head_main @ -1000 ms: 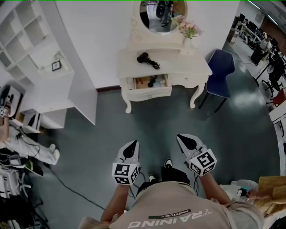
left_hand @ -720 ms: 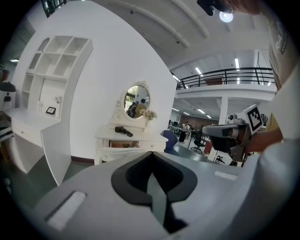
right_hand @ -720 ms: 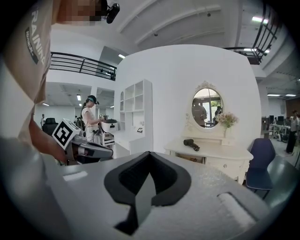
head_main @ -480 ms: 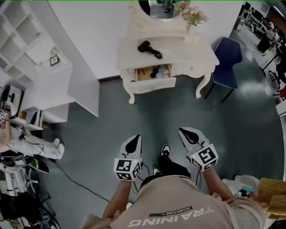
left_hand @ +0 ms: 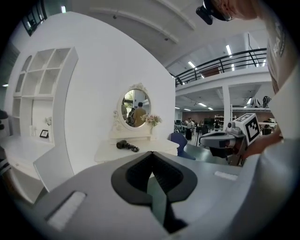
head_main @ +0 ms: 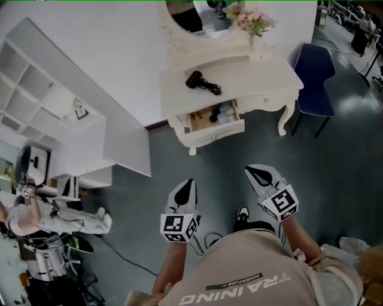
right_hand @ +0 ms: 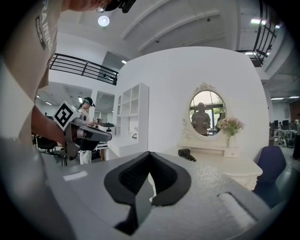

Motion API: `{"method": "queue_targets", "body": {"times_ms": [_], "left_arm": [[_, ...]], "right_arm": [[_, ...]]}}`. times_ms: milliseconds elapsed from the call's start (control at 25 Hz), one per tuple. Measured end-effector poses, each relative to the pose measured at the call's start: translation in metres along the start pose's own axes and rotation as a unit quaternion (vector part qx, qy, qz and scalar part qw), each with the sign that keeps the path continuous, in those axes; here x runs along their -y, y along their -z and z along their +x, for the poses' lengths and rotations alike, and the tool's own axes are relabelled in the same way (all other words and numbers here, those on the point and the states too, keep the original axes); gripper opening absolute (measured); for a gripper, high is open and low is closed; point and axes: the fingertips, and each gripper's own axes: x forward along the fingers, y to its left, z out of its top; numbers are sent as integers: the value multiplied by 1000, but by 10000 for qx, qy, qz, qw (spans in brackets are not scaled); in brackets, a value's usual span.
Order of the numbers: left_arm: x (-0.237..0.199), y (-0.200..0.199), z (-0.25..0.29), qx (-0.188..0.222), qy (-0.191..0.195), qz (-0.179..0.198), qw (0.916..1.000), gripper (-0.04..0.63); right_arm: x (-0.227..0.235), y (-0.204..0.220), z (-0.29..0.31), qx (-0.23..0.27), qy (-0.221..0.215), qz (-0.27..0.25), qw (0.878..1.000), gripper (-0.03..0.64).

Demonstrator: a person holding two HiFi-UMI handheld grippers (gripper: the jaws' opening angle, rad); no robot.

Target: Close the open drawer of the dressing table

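Stands on the grey floor [head_main: 299, 173], well apart from the white dressing table [head_main: 263, 83], facing it. Holds the left gripper [head_main: 188, 184] low in front of the body, with its jaws pressed together at the tips and nothing between them. Holds the right gripper [head_main: 257, 173] near it at much the same height, likewise closed tip to tip and empty. Points both toward the table, touching nothing. Faces the drawer [head_main: 216, 132], pulled out from the table front toward the head view's left, with small items lying inside, too small to name. Looks down on a black hair dryer [head_main: 194, 79] with its cord on the tabletop, an oval mirror [head_main: 185, 15] behind it and pink flowers [head_main: 251, 21] at the mirror's right. Has a blue chair [head_main: 315, 75] just right of the table and a white shelf unit [head_main: 36, 77] along the wall at the left.
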Motion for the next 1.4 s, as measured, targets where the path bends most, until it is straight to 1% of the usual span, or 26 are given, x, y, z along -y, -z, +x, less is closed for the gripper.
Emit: {"method": "queue_targets", "body": {"times_ms": [80, 160, 280, 360, 680, 800, 1000, 1120, 1200, 1280, 1400], "left_arm": [[-5, -13, 13, 130, -50, 16, 9999, 18], [-14, -19, 20, 184, -178, -17, 9997, 18], [-33, -15, 20, 92, -452, -182, 9988, 18], [-40, -12, 19, -5, -560, -213, 9982, 18], [-52, -3, 29, -142, -693, -412, 9966, 18], [-60, -2, 42, -127, -630, -425, 9970, 18], [-78, -9, 71, -3, -373, -416, 9984, 18], [-93, -24, 89, 66, -220, -349, 9991, 18], [-98, -34, 108, 156, -72, -276, 9995, 18], [-104, -37, 123, 147, 79, -196, 9997, 18], [-117, -42, 141, 166, 288, -210, 9992, 18]], "right_arm": [[13, -4, 13, 46, -75, -55, 9999, 3], [22, -6, 26, 54, -215, -114, 9997, 3], [29, -6, 40, 16, -368, -101, 9993, 3], [32, -5, 44, -10, -422, -54, 9991, 3], [44, 4, 68, -108, -537, 200, 9983, 3], [49, 4, 76, -158, -463, 188, 9986, 3], [61, 1, 94, -260, -212, 150, 9993, 3], [67, -11, 109, -273, -82, 160, 9995, 3], [78, -22, 116, -260, 29, 30, 9997, 3], [85, -32, 121, -197, 154, -69, 9997, 3], [93, -40, 132, -158, 371, 9, 9992, 3]]}}
